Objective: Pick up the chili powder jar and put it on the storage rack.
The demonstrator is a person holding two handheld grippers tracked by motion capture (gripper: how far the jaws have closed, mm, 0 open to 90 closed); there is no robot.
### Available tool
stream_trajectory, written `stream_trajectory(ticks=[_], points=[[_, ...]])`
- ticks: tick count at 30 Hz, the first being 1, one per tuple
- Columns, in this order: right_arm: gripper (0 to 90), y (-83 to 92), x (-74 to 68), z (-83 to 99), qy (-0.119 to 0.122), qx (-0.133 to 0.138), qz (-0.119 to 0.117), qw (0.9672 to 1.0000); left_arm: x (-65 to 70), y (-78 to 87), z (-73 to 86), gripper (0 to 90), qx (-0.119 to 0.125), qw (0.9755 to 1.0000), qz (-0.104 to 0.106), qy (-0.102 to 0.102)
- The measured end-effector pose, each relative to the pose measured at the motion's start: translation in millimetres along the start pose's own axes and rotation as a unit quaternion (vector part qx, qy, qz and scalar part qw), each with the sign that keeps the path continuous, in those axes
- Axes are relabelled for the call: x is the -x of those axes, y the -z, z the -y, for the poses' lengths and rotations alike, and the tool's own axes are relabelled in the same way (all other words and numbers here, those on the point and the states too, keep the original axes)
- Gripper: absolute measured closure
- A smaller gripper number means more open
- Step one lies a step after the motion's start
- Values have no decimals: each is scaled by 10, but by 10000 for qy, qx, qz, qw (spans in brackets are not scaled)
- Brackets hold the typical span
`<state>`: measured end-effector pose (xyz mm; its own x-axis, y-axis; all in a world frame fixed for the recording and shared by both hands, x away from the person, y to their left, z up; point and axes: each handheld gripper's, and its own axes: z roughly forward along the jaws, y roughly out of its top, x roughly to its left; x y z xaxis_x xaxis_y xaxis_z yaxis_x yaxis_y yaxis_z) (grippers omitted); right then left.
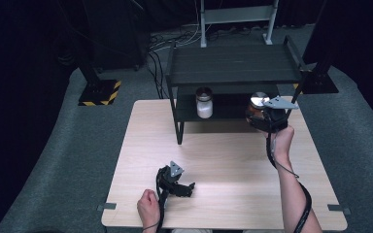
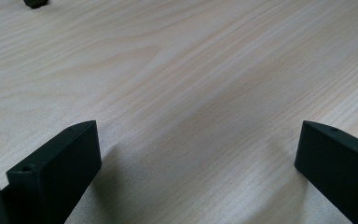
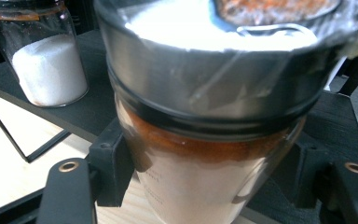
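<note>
On the table (image 1: 141, 145) stands a black 2-tier rack (image 1: 233, 65). The right gripper (image 1: 267, 116) clamps a spice jar (image 3: 205, 154) at the rack's lower shelf, beside the white-filled jar (image 1: 204, 102). Next, probably setting it down. Near the rack's front, the left gripper (image 1: 187, 187) rests with jaws apart.

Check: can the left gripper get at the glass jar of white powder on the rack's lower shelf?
Probably yes. The left gripper rests open on the wooden table, with bare tabletop between it and the glass jar of white powder. The black rack's top shelf overhangs, so approach from the front.
</note>
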<state>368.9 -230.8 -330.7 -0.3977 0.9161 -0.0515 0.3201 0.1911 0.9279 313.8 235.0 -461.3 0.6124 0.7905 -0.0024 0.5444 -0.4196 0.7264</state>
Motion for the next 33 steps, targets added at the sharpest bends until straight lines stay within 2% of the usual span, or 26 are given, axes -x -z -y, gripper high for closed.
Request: stream_trajectory(ticks=[19, 30, 33], points=[[310, -147, 16, -110, 20, -32, -8, 10000, 0, 0, 0, 1, 1, 10000, -1, 1], [310, -261, 28, -116, -113, -105, -3, 9999, 1, 0, 1, 1, 2, 10000, -1, 2], [310, -287, 35, -119, -77, -136, 12, 9999, 0, 0, 0, 1, 1, 10000, -2, 1]])
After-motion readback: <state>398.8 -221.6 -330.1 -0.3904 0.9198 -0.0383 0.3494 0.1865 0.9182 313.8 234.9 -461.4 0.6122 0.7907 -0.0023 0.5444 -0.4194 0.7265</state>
